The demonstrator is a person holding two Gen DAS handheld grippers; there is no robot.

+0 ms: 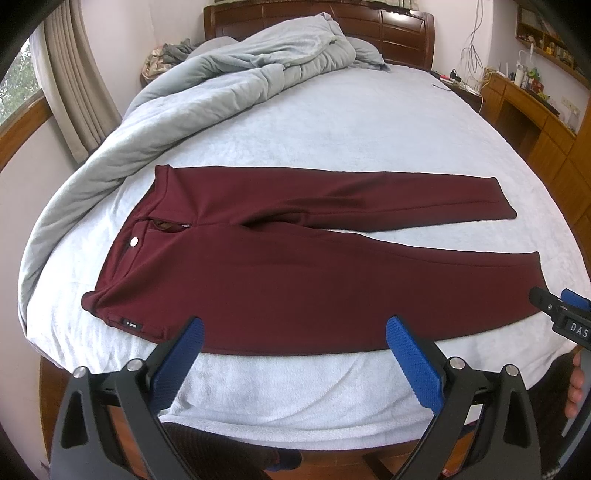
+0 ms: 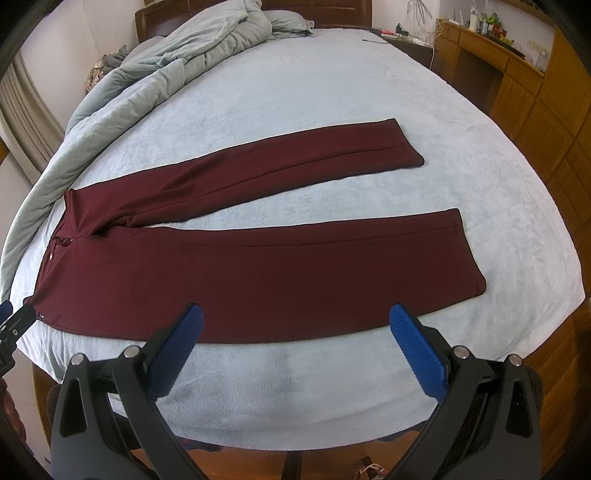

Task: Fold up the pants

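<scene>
Dark red pants (image 1: 295, 273) lie flat on the bed, waistband to the left, both legs spread apart toward the right. They also show in the right wrist view (image 2: 258, 273). My left gripper (image 1: 293, 332) is open and empty, hovering at the near edge of the pants by the hip. My right gripper (image 2: 295, 321) is open and empty, hovering at the near edge of the closer leg. The right gripper's tip shows at the right of the left wrist view (image 1: 561, 310). The left gripper's tip shows at the left edge of the right wrist view (image 2: 14, 325).
The pale blue bed sheet (image 1: 369, 122) covers the bed. A crumpled grey-blue duvet (image 1: 221, 85) lies along the left and far side. A wooden headboard (image 1: 402, 29) stands at the back. Wooden desk and cabinets (image 2: 517, 81) stand to the right.
</scene>
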